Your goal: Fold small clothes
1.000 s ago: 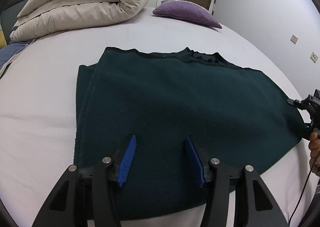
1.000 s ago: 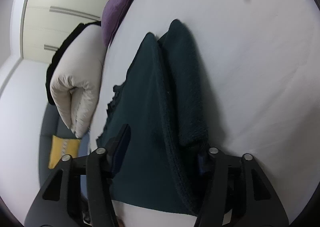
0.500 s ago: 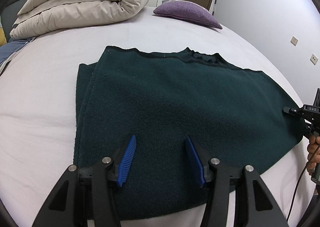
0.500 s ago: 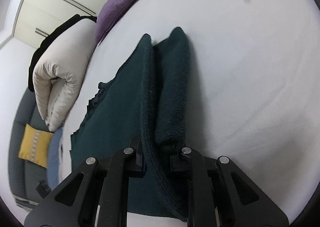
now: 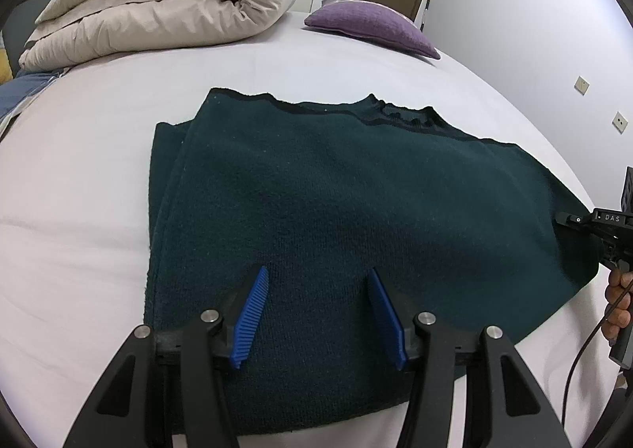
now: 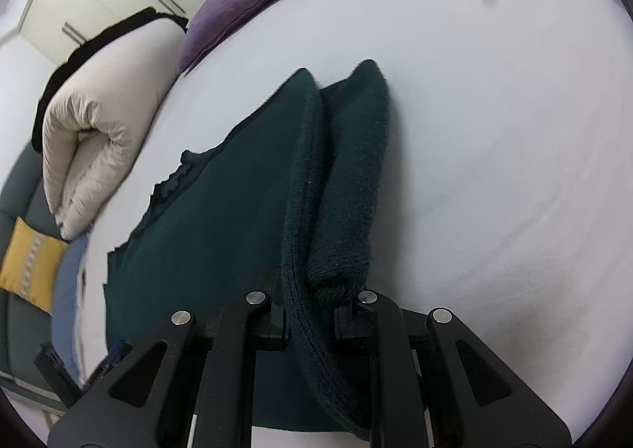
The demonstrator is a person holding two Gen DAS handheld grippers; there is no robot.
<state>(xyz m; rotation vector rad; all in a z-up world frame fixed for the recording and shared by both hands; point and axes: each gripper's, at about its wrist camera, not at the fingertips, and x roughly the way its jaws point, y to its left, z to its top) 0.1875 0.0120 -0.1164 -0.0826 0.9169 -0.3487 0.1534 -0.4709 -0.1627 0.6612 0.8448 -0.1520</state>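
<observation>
Sweater (image 5: 336, 210), dark green, lies spread flat on the white bed (image 5: 79, 179) in the left wrist view, its neckline toward the far side and one long edge doubled over on the left. The left gripper (image 5: 318, 313) hangs just above the near part of the cloth with its blue fingers (image 5: 253, 309) spread wide apart and nothing between them. At the right rim of this view the right gripper (image 5: 569, 220) meets the sweater's right edge, with a hand (image 5: 619, 305) below it on the handle. A rolled beige duvet (image 5: 166, 5) and a purple pillow (image 5: 372, 27) sit at the far end of the bed, well apart from the sweater.

From the right wrist view, the right gripper (image 6: 310, 315) has its fingers drawn close together, pinching a thick fold of the sweater (image 6: 221, 218) at the edge; the cloth bunches into a ridge (image 6: 344, 187) running away from the jaws. The duvet (image 6: 99, 120) and pillow (image 6: 233, 13) show at upper left, and a yellow cushion (image 6: 29, 262) sits at the left rim.
</observation>
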